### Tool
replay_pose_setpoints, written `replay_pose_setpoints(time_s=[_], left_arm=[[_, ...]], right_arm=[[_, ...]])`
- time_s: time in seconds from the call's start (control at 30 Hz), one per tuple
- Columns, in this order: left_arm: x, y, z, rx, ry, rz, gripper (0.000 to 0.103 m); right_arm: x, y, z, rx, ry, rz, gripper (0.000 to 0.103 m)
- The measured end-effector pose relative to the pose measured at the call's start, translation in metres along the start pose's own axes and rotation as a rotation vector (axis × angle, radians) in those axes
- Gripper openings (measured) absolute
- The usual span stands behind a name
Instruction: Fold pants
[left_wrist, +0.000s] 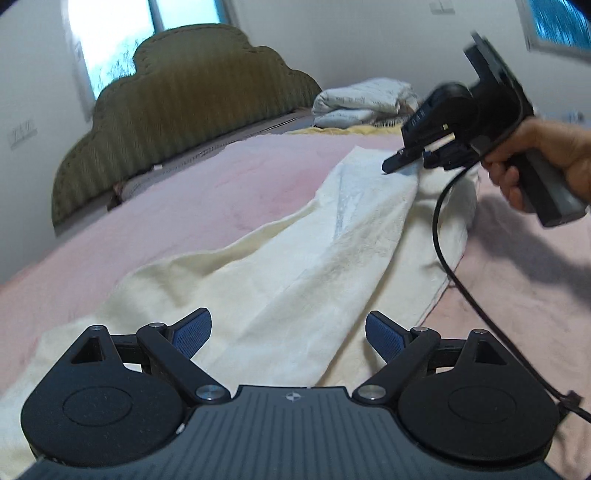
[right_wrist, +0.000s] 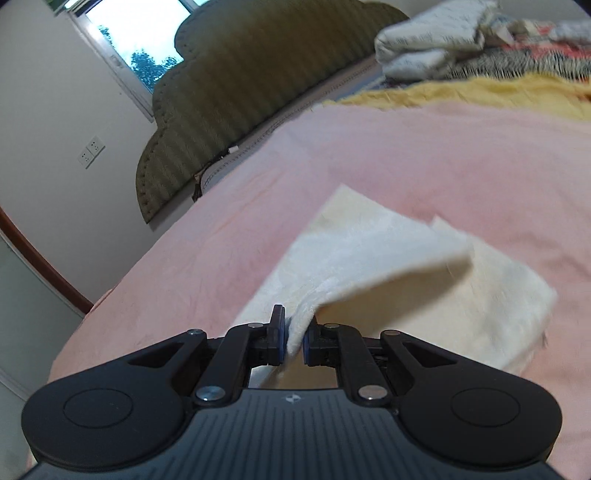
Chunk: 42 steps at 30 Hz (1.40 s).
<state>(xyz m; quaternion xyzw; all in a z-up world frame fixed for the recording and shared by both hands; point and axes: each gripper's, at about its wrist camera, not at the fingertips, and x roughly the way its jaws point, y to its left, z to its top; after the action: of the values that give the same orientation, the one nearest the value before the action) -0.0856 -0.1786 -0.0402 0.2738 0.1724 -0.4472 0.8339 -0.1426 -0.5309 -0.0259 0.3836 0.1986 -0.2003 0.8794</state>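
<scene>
The cream pants (left_wrist: 295, 258) lay stretched along the pink bed sheet (left_wrist: 166, 221), running from just in front of the left tongs (left_wrist: 288, 336) away toward the far side of the bed. The left tongs stood wide apart above the near end of the cloth, with its blue pads (left_wrist: 192, 334) clear of the fabric and nothing between them.

At the far end, the right tongs (left_wrist: 400, 158) were held by a hand (left_wrist: 532, 158) gripping the handle, with a black cable (left_wrist: 443, 240) hanging down across the cloth. From the right wrist view, the right tongs (right_wrist: 294, 338) were pinched tight on an edge of the pants (right_wrist: 369, 258), and the cloth between the pads rose off the bed in a curled flap over the layer lying flat beneath it.

A brown padded headboard (left_wrist: 177, 110) stood along the left side of the bed under a window (left_wrist: 110, 37). Folded white bedding (left_wrist: 365, 99) sat at the far end beside a yellow cloth (right_wrist: 480, 92). A wall socket (right_wrist: 91, 151) showed on the wall by the headboard.
</scene>
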Motion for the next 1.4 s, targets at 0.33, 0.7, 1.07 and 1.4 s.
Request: replay_pose_setpoints(time_s=[0.33,0.7,1.07,1.4], left_arm=[[0.034,-0.03,0.006,0.065,0.032,0.047,0.053],[0.003,0.028,0.031,-0.175,-0.042,-0.135,0.023],[0.006,0.005,-0.001,-0.029,0.084,-0.24,0.043],[-0.004,0.031,0.024,-0.198,0.001,-0.162,0.079]], right_arm=[[0.025,-0.036,0.016,0.158,0.005,0.042,0.043],[-0.04,0.012,0.051,-0.186,-0.223,0.109,0.009],[-0.047,-0.073,0.005,-0.035,0.024,-0.078,0.02],[-0.083,-0.02,0.012,-0.297,-0.244,-0.248,0.031]])
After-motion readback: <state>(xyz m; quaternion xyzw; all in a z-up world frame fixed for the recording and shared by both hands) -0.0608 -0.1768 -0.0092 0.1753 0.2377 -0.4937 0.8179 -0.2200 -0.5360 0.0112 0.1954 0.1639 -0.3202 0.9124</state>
